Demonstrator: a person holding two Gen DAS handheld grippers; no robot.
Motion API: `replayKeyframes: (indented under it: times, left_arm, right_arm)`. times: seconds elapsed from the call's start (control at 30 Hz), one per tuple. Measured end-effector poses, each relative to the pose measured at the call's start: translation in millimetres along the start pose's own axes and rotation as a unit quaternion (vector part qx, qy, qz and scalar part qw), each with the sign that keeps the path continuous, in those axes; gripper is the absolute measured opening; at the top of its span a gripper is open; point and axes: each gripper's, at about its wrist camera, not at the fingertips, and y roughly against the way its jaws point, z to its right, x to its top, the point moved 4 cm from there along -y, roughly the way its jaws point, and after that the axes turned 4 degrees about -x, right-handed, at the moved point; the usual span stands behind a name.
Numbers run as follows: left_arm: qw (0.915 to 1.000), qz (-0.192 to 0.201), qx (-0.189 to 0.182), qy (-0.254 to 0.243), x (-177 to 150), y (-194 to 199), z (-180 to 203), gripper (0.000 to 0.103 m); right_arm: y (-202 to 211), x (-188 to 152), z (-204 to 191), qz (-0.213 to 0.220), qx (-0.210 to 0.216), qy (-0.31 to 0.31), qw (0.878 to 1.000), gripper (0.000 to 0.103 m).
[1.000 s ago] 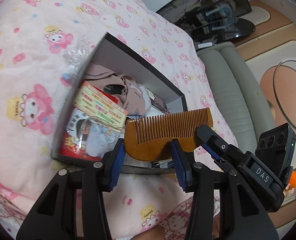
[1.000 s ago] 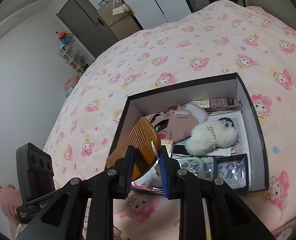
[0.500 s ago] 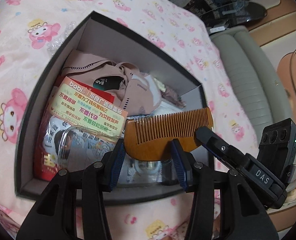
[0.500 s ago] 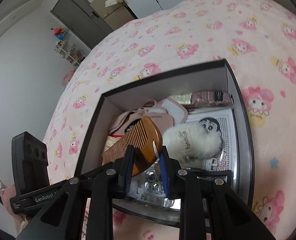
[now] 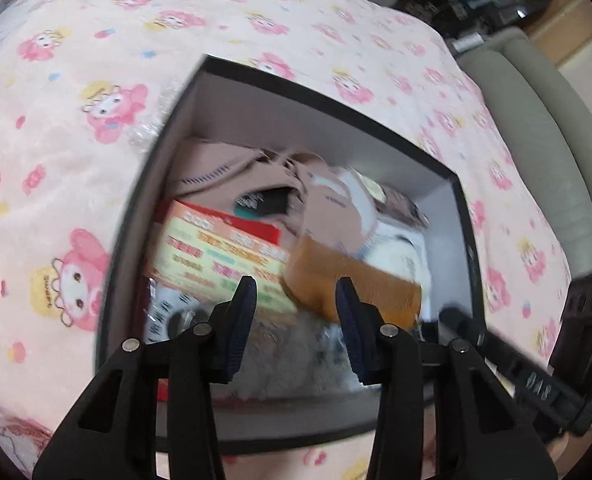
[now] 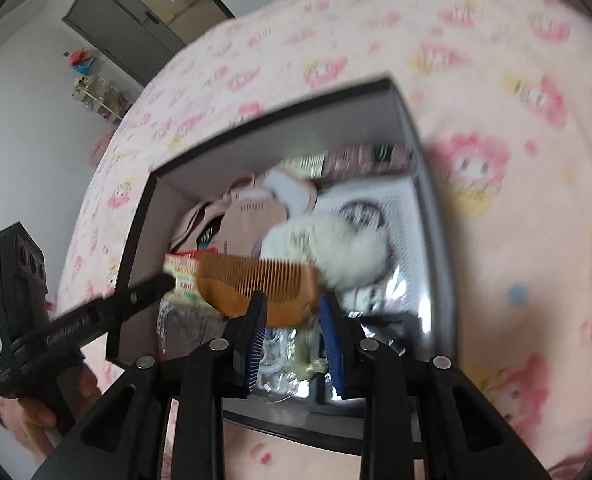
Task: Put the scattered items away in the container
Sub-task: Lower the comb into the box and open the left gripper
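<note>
The wooden comb (image 6: 258,290) sat over the open black box (image 6: 425,216) on the bed, apparently freed. It looked light, stiff and smooth, best held by its solid spine. Left gripper (image 5: 296,316) and right gripper (image 6: 294,334) both stood spread, gripping nothing.

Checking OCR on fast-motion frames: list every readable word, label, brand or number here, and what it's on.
Nothing reads cleanly; both views are motion-blurred.
Yellow packet in the box: red and green print, unreadable.
Black tag on the beige garment: white letters, unreadable.
Left gripper body, right wrist view: white lettering, too blurred.
Right gripper body, left wrist view: pale marks, too blurred.
</note>
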Motion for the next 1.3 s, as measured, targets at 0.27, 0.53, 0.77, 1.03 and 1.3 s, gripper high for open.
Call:
replayKeyframes:
  times: [0.27,0.53,0.77,1.03,1.3]
  left_arm:
    - [0.9989,-0.024,0.001,-0.040,-11,-16,27,0.041]
    - [0.9962,-0.075,-0.011,-0.043,-23,-36,37,0.041]
    - [0.9978,-0.061,-0.006,-0.024,-10,-51,40,0.041]
    - [0.9999,0.004,-0.009,-0.004,13,-24,24,0.041]
    - [0.9997,-0.014,0.021,-0.002,30,-27,6,0.043]
  right_arm:
    - [-18,-4,-6,-0.019,-0.048,0.039,0.998,0.024]
    - [-12,-5,-1,-0.018,-0.053,0.036,0.998,0.024]
    - [-13,-3,2,-0.016,-0.070,0.042,0.997,0.024]
    - [-17,-1,1,-0.005,-0.113,0.068,0.991,0.024]
    - [-67,8,-29,-0.107,0.002,0.048,0.993,0.025]
